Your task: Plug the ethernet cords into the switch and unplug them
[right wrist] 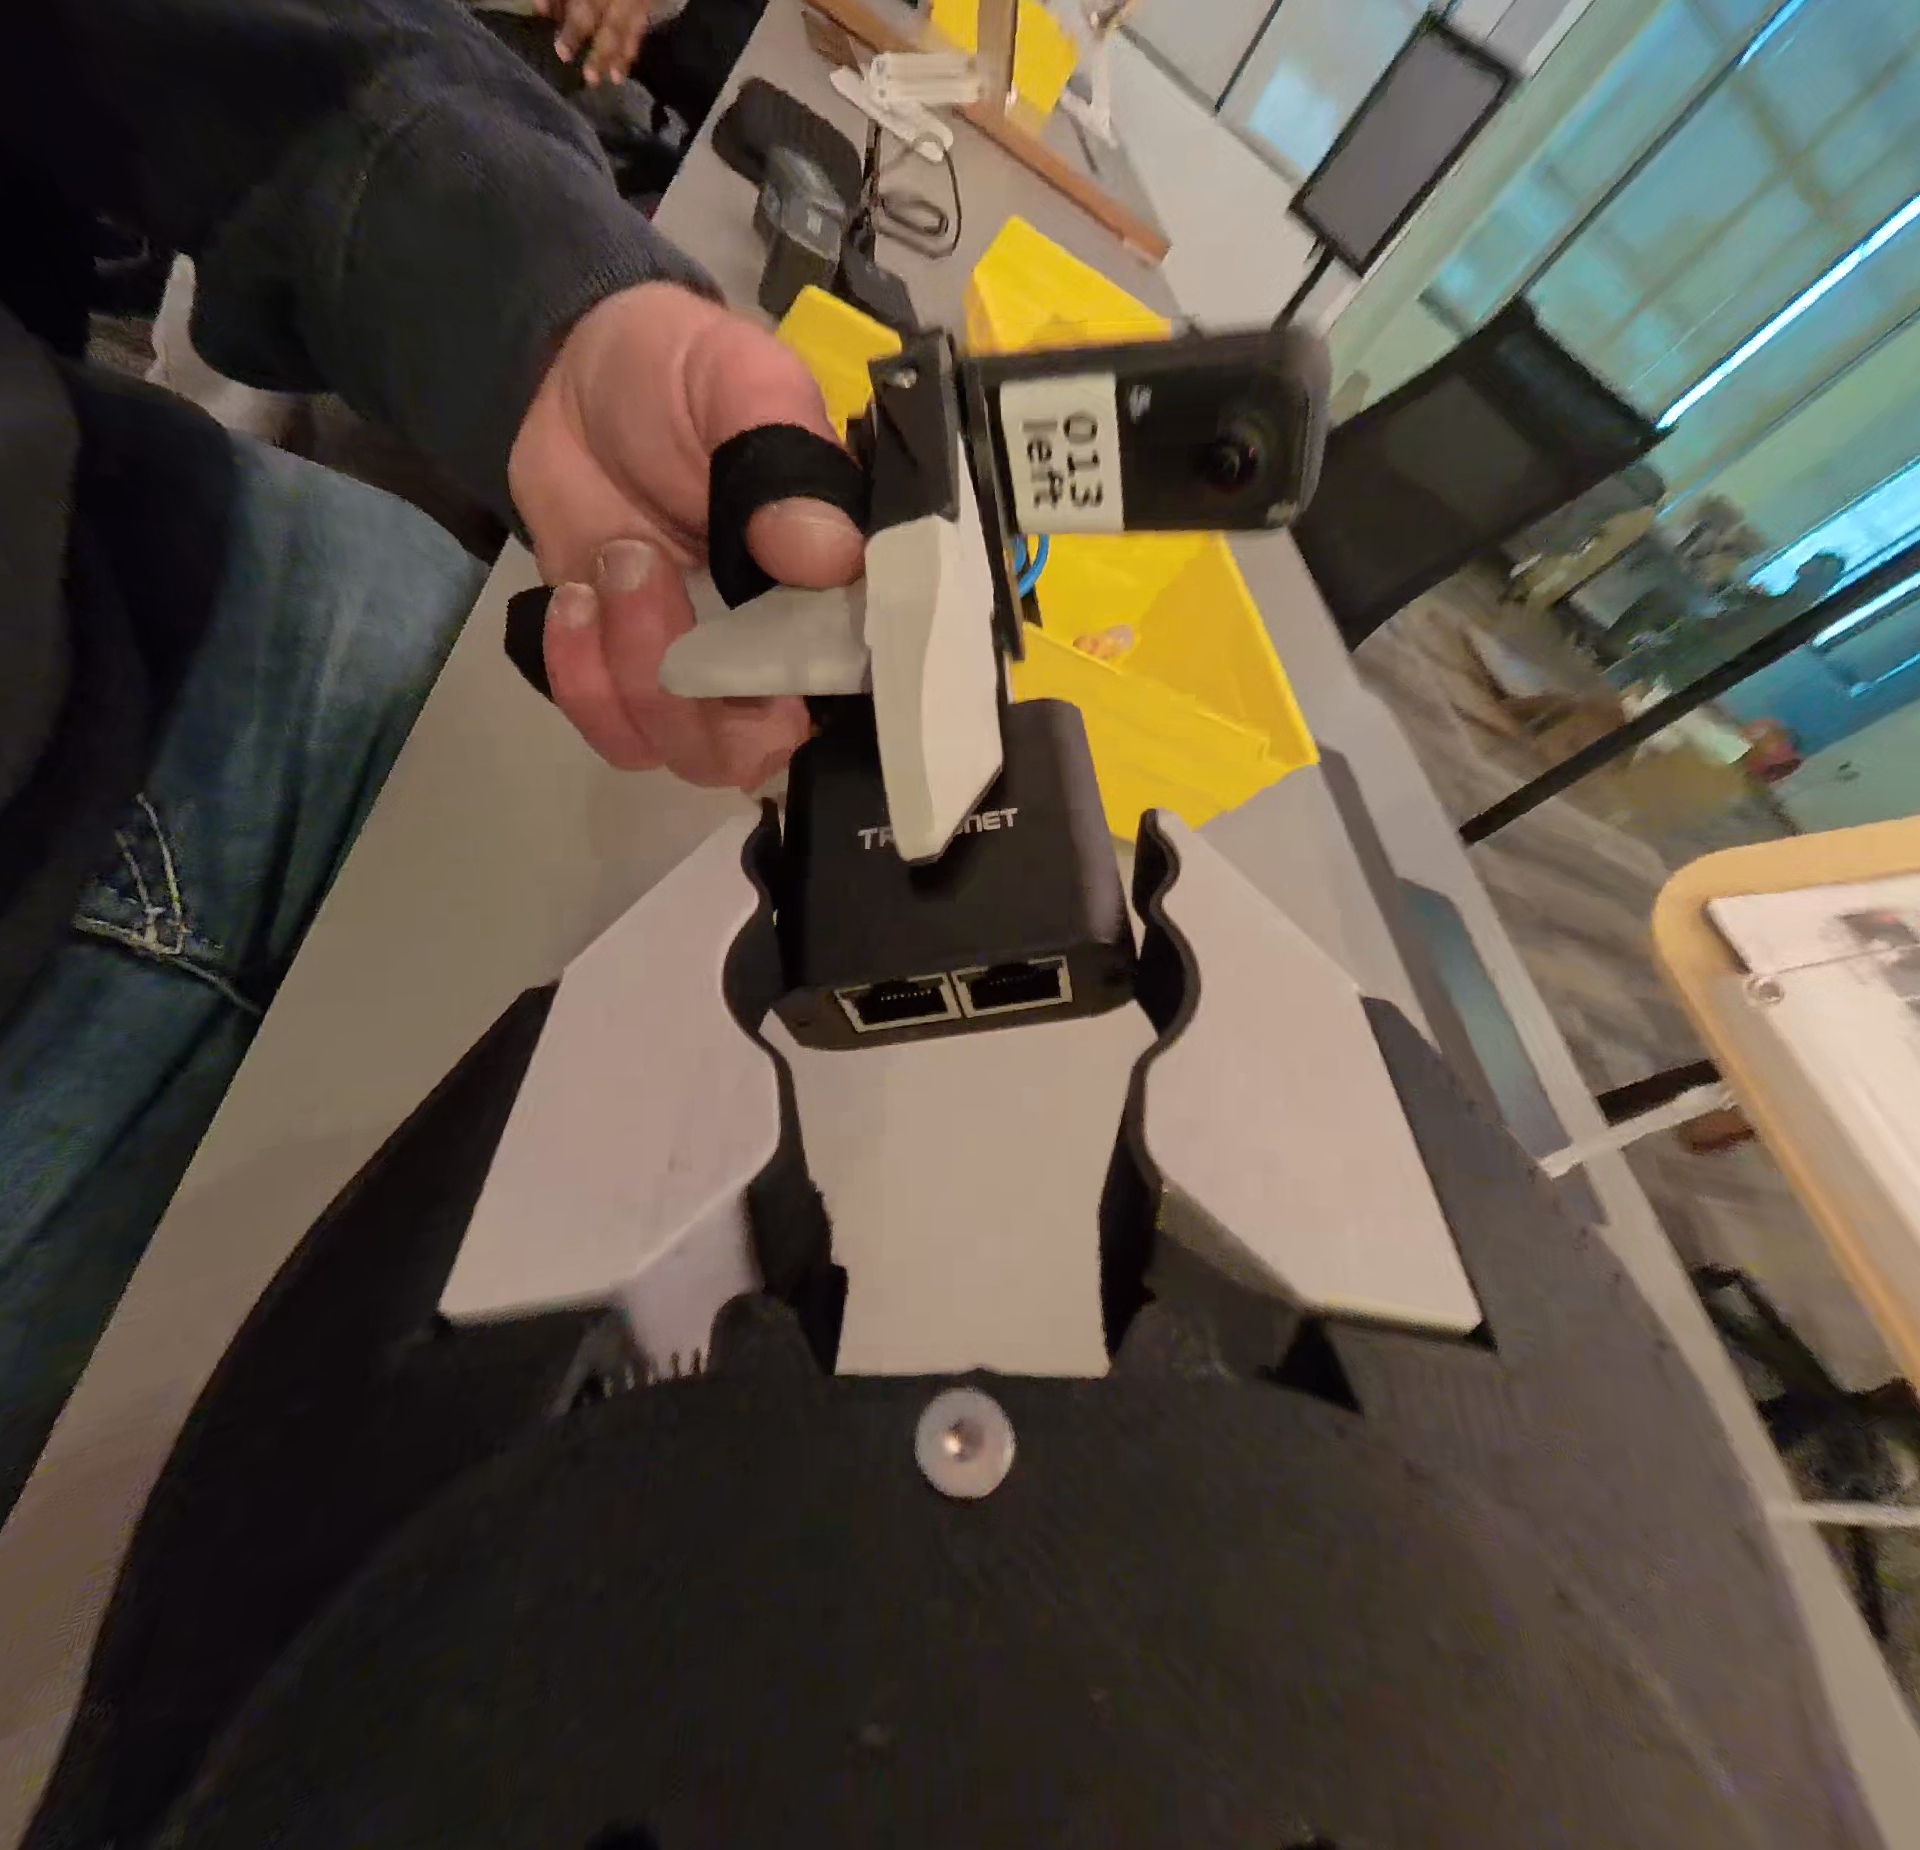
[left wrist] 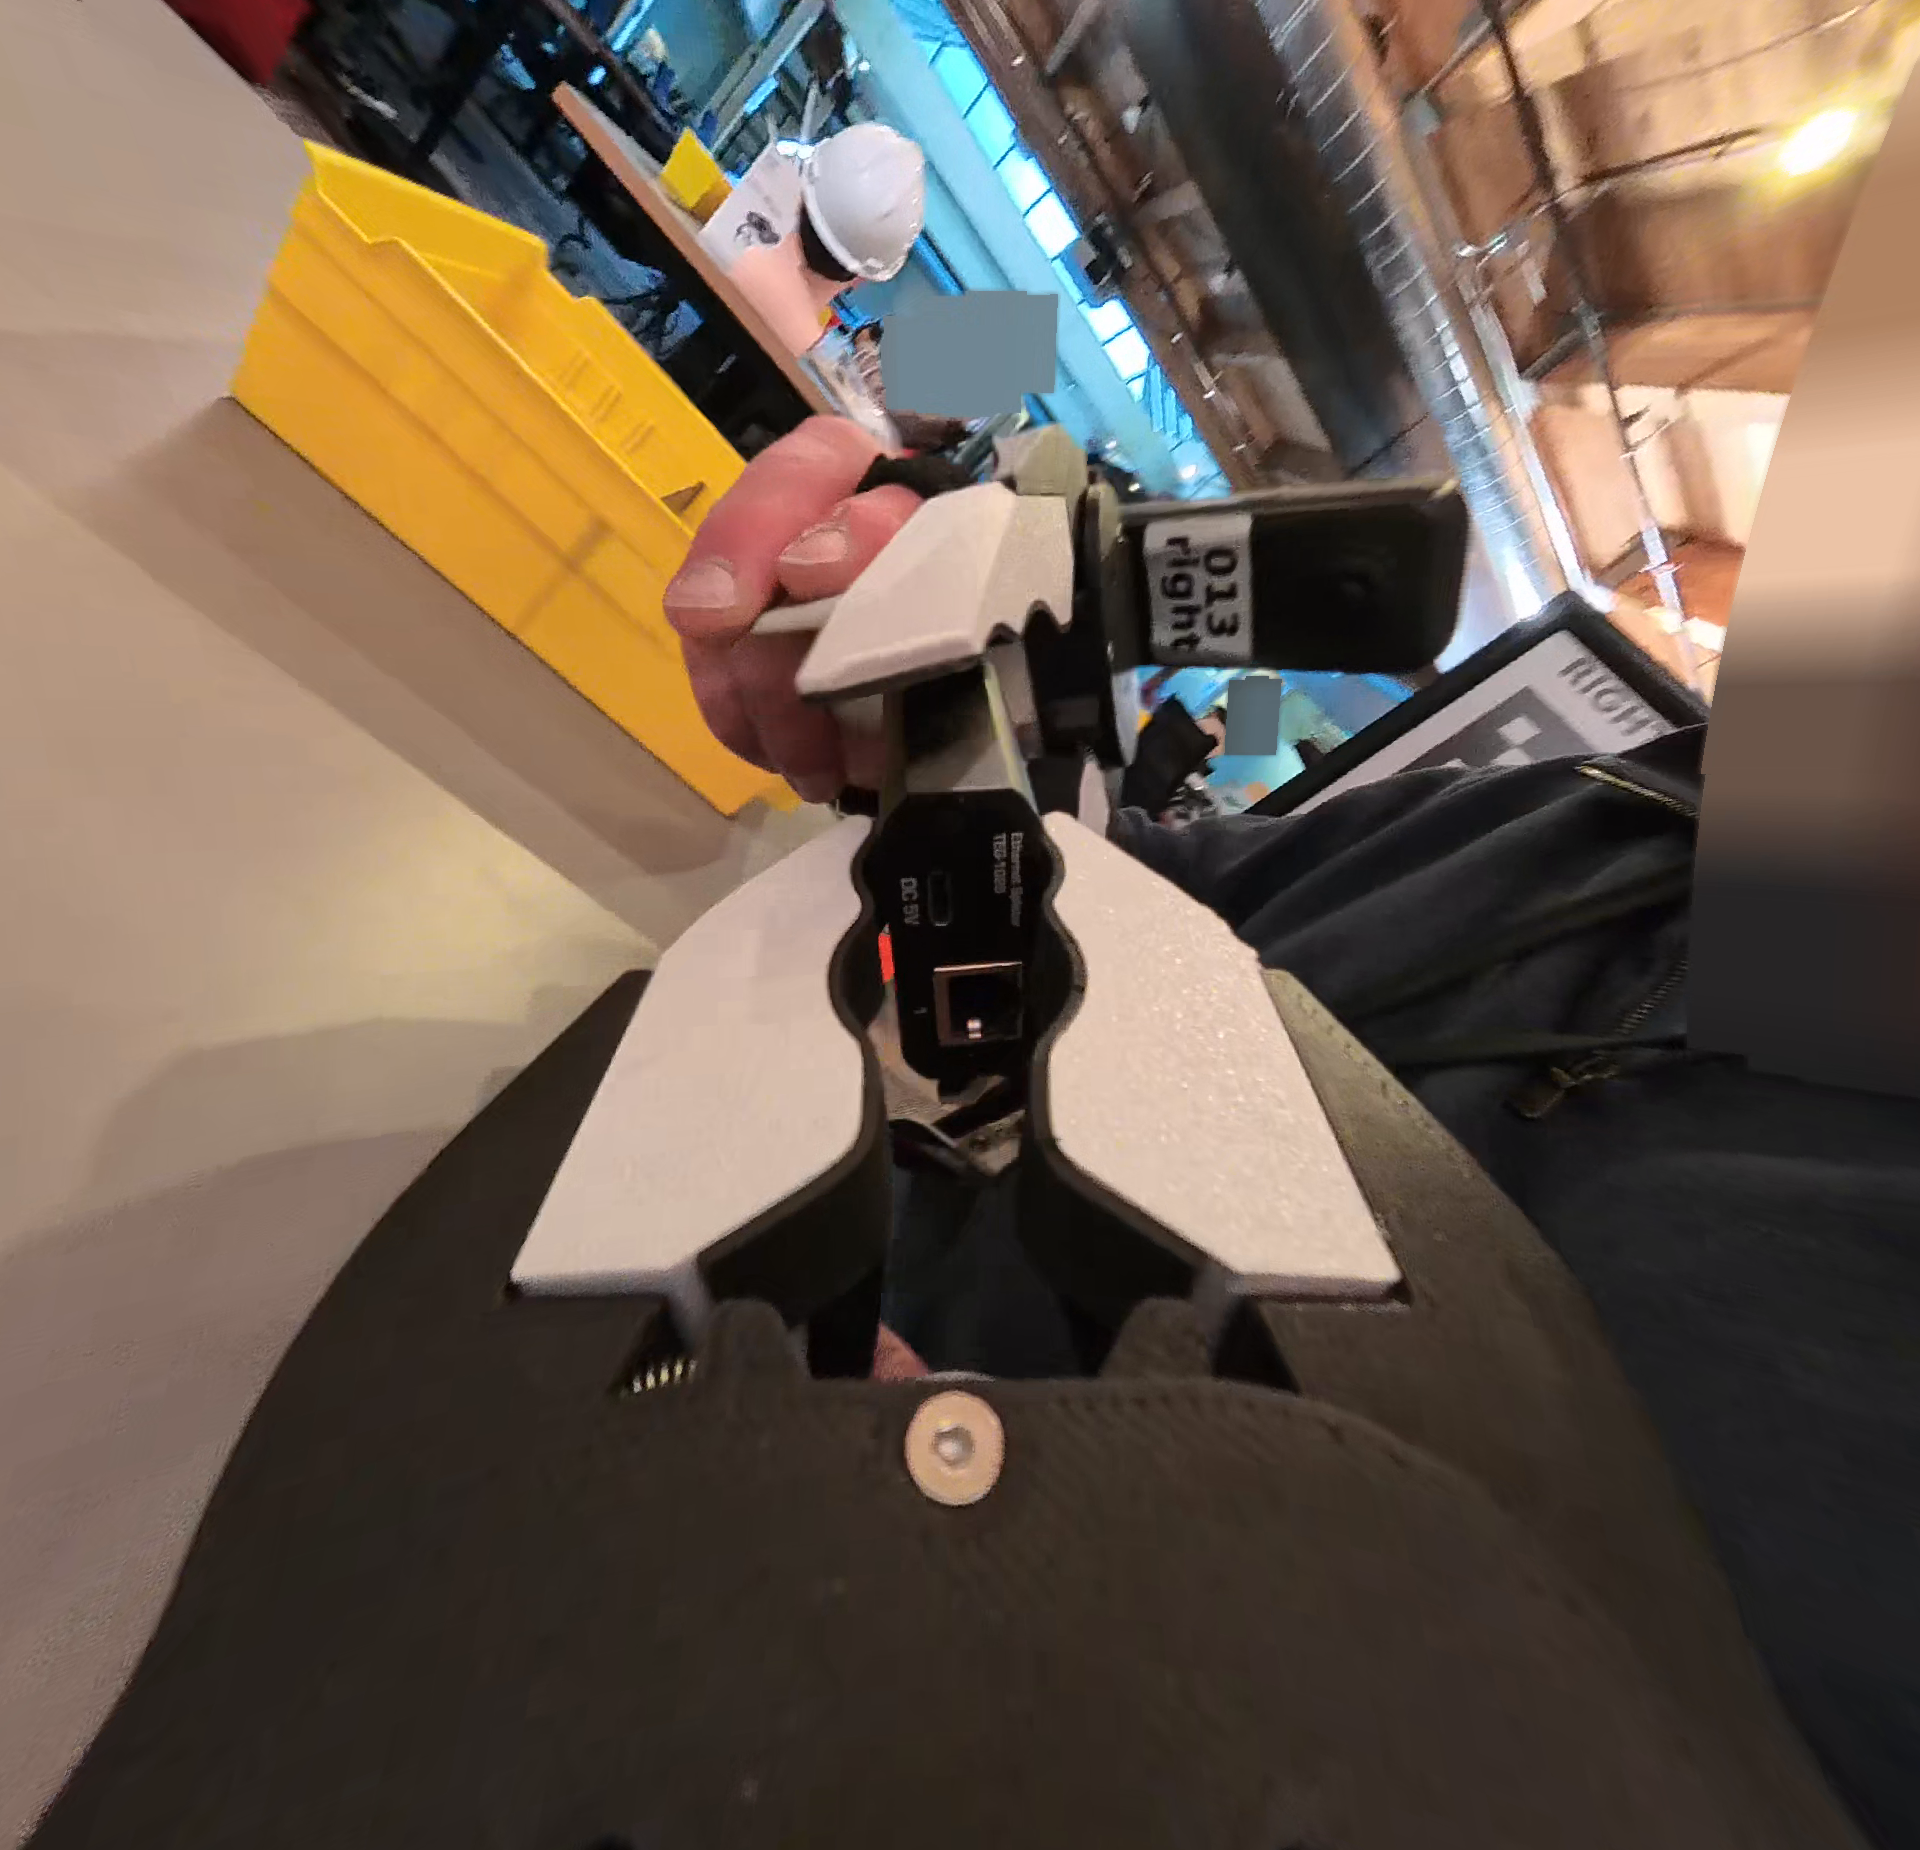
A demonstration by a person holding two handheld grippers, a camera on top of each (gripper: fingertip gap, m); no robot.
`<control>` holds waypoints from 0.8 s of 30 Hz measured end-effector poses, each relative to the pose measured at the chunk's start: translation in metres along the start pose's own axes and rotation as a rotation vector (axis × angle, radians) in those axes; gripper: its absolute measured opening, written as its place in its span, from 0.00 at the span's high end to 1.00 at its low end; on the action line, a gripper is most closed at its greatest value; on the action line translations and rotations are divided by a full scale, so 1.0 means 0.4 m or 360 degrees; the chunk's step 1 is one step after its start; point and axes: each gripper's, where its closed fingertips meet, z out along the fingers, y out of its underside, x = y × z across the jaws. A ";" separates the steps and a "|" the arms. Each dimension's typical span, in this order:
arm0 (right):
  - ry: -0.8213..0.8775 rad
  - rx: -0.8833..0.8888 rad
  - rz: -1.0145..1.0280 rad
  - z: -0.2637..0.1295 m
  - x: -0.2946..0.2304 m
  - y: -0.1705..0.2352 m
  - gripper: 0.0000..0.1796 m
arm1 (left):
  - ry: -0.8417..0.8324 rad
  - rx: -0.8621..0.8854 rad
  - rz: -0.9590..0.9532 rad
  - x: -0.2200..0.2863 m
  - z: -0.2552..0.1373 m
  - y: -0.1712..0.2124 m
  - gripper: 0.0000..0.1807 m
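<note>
A small black ethernet switch [left wrist: 961, 927] is held in the air between both grippers. My left gripper [left wrist: 956, 834] is shut on the end that has one empty port [left wrist: 977, 1005]. My right gripper [right wrist: 956, 834] is shut on the other end of the switch [right wrist: 935, 917], where two empty ports [right wrist: 899, 1003] face its camera. The right gripper [left wrist: 935, 720] also shows beyond the switch in the left wrist view. One left finger [right wrist: 935, 699] lies across the switch's top. No cord is plugged in. A bit of blue cable [right wrist: 1034, 564] shows in a yellow bin.
Yellow bins [left wrist: 468, 398] [right wrist: 1164, 678] stand on the pale table [left wrist: 208, 865] [right wrist: 468, 865]. The person's hands [right wrist: 644, 553] and dark sleeves are close by. A white hard hat [left wrist: 862, 200] sits far off. A wooden-edged board [right wrist: 1714, 969] is at the right. Both grippers' tips are close together, under 4 cm apart.
</note>
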 end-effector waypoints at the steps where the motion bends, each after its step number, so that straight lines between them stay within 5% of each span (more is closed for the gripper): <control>1: 0.0003 0.0047 -0.0034 0.000 -0.005 -0.011 0.63 | 0.0041 0.0014 -0.0018 0.006 -0.003 0.003 0.87; 11: -0.0112 0.0033 -0.0148 0.005 -0.035 -0.010 0.56 | 0.0197 0.0007 -0.0158 0.025 -0.020 0.020 0.87; 24: -0.0109 0.0073 -0.0106 0.033 -0.056 -0.015 0.60 | 0.0278 0.0036 -0.0231 0.034 -0.013 0.037 0.87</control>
